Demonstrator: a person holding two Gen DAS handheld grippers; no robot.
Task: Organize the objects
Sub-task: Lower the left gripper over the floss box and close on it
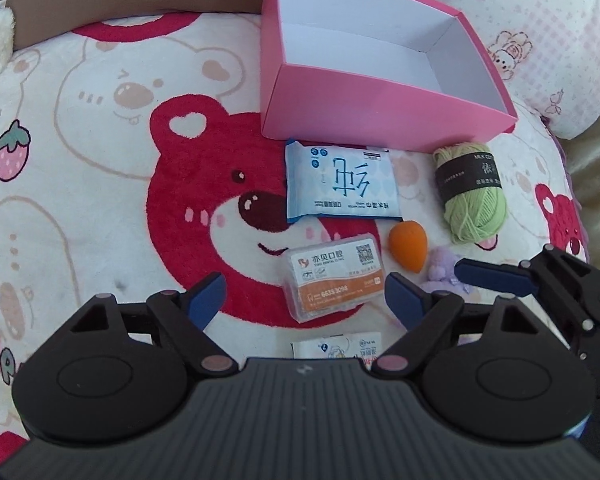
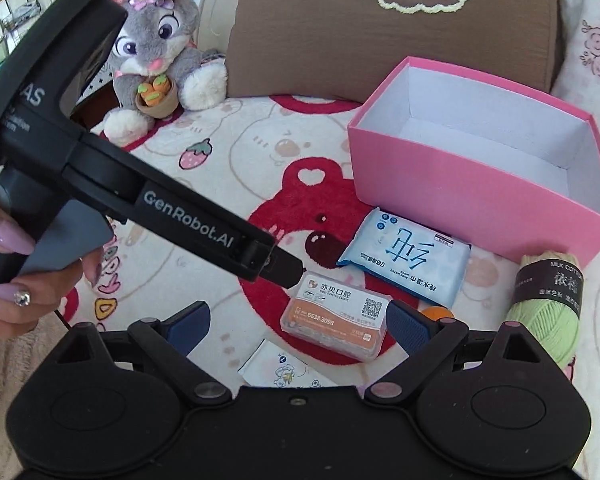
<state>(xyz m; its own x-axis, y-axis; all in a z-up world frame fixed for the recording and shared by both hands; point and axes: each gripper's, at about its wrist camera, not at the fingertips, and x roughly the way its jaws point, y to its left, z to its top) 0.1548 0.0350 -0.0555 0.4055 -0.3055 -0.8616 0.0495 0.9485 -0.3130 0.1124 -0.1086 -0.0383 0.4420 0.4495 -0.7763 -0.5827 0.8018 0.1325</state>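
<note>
Right gripper point(image 2: 298, 326) low in frame, blue pads spread wide, nothing pressed between them. Beyond its gap, clear floss-pick case point(image 2: 336, 326) with orange label flat on bear-print blanket point(image 2: 220, 168). Just past it, blue wipes pack point(image 2: 406, 256), near open pink box point(image 2: 460, 184). Green yarn ball point(image 2: 546, 304) at right. Left gripper point(image 2: 288, 270) slanting in from upper left, tip touching or just over the case; hand point(image 2: 8, 280) with painted nails on its handle. Plush rabbit point(image 2: 156, 52) against brown cushion point(image 2: 380, 32).

Empty pink box point(image 1: 380, 120) beside scattered items point(image 1: 336, 284)
</note>
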